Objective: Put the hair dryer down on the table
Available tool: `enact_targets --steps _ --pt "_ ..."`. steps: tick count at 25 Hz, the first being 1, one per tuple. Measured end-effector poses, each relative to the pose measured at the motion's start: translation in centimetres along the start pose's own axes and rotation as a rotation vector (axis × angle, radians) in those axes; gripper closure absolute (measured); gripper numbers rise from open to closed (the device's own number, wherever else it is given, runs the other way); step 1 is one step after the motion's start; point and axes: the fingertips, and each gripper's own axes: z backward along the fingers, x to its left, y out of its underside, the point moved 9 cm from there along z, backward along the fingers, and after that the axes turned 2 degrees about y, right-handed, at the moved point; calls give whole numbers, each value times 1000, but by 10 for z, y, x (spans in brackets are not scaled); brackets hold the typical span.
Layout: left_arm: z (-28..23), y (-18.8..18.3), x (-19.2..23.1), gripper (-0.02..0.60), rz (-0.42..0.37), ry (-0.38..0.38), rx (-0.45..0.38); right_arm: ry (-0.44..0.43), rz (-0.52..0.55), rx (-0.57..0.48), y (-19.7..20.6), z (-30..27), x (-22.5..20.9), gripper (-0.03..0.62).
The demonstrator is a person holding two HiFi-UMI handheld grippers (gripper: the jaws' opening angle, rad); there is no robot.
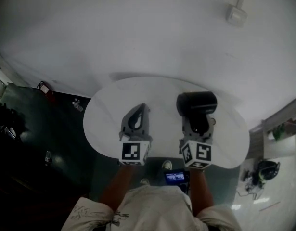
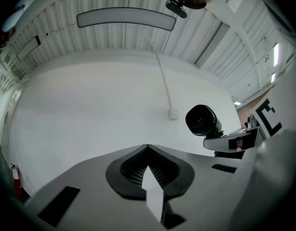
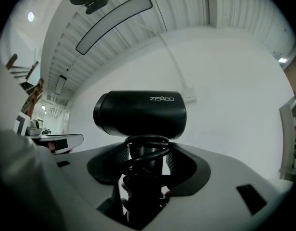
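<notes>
The right tool (image 1: 198, 129) is clamped on the handle of the black hair dryer (image 3: 140, 113). The jaws stand fairly wide around that handle, and the dark cord (image 3: 147, 153) is looped round the handle between them. The dryer's barrel sits just past the jaw tips at the tool's 12 o'clock and lies crosswise to the jaws. In the head view the barrel is over the right half of the white oval surface (image 1: 162, 95), but that view does not show whether it touches. The left tool (image 1: 136, 121) is at the right tool's 9 o'clock, near it but apart. Its jaws are drawn together to a point with nothing between them. From its own camera the dryer's round mouth appears at 2 o'clock.
</notes>
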Motion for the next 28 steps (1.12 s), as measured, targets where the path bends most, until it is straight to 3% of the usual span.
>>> enact_targets --steps 11,19,28 --pt "-91 7 -22 584 -11 -80 -5 -90 -20 26 1 -87 -64 341" --pt "-109 13 -4 584 -26 -84 3 -111 -1 94 23 -121 -51 341" --pt "-107 17 31 584 -33 -106 2 -136 33 290 90 -163 -21 341"
